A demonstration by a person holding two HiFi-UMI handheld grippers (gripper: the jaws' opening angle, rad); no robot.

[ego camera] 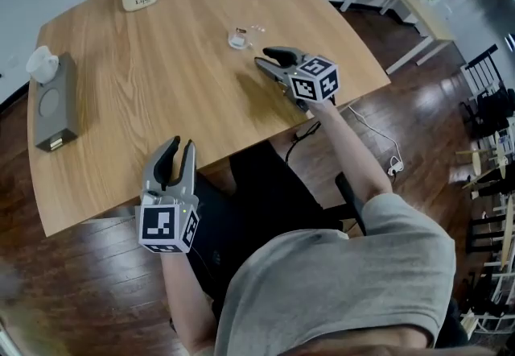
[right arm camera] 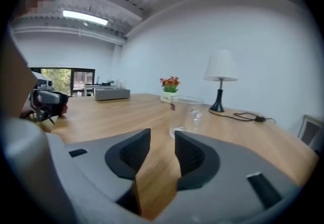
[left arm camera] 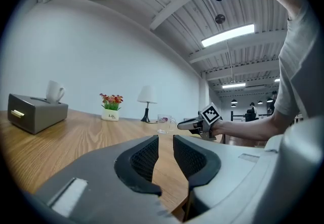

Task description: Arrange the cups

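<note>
Holding right hand-held gripper over tabletop; I read jaws apart, nothing between them. Clear glass cup upright on tabletop just ahead of its tips, untouched. Left hand-held gripper at near tabletop edge, jaws slightly apart, empty. White cup on grey box at far left, well apart from glass cup.

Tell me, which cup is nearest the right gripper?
The clear glass cup, standing on the table just ahead of the right gripper. The other, a white mug, sits far off on top of the grey box.
</note>
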